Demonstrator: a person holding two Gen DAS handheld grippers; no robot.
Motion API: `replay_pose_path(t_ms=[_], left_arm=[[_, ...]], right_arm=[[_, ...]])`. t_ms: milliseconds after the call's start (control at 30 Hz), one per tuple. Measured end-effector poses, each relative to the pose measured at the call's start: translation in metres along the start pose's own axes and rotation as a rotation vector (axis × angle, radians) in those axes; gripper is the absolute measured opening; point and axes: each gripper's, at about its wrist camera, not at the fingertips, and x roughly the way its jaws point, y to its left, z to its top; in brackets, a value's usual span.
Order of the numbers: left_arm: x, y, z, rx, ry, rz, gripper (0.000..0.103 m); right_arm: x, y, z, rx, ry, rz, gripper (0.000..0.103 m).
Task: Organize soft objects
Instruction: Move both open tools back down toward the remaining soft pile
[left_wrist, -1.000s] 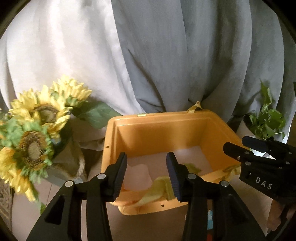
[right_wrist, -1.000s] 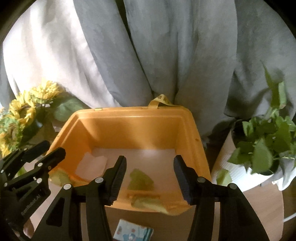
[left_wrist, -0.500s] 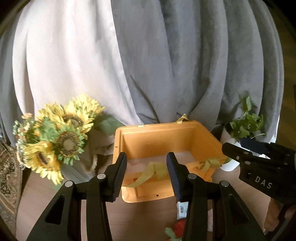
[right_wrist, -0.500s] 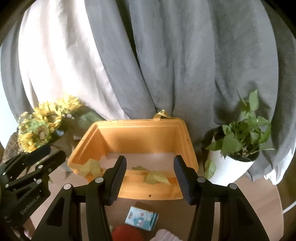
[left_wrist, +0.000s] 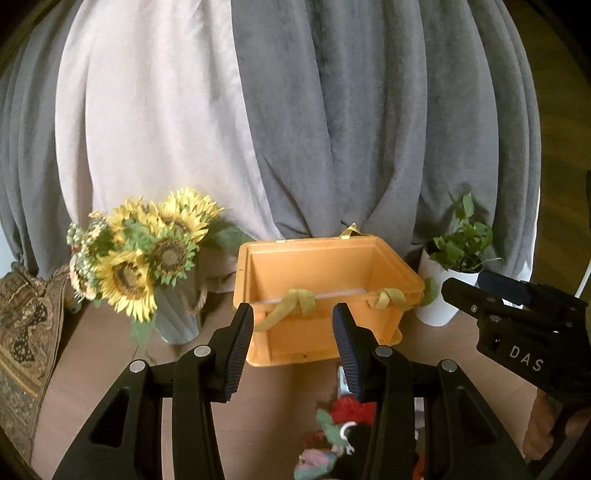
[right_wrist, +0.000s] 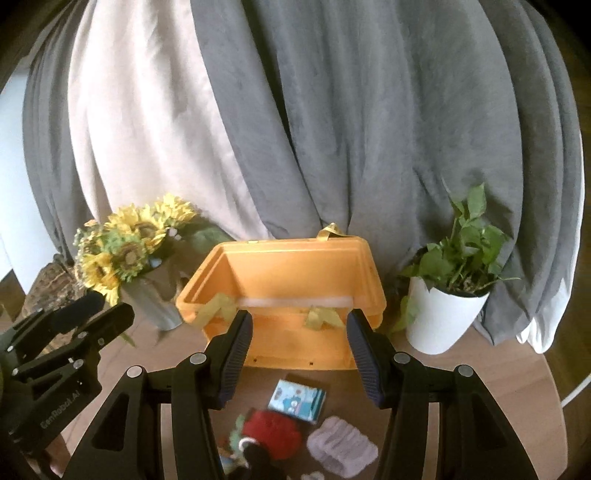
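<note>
Both grippers' fingers (left_wrist: 240, 343) apart, empty.

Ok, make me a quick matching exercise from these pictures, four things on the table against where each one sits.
Things:
1. sunflowers
2. potted plant
3. orange bin
4. red plush toy

Places:
A. on the table in front of the bin
B. left of the bin
C. in the middle, in front of the curtain
D. right of the bin

Pairs: 1-B, 2-D, 3-C, 4-A
</note>
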Motion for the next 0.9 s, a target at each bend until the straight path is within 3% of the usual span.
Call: replay_pose_path(t_ms=[300,900], left_arm=[[-0.036,-0.009,-0.026,0.008,-0.018,0.016,0.044],[-0.075,-0.025,-0.075,0.035,-0.017,0.047,0.059]], right_arm=[[-0.039,0.006,-0.023,-0.018,-0.031,0.008,0.059],[-0.075,0.003,-0.069,-0.024,-0.034,0.056,0.066]])
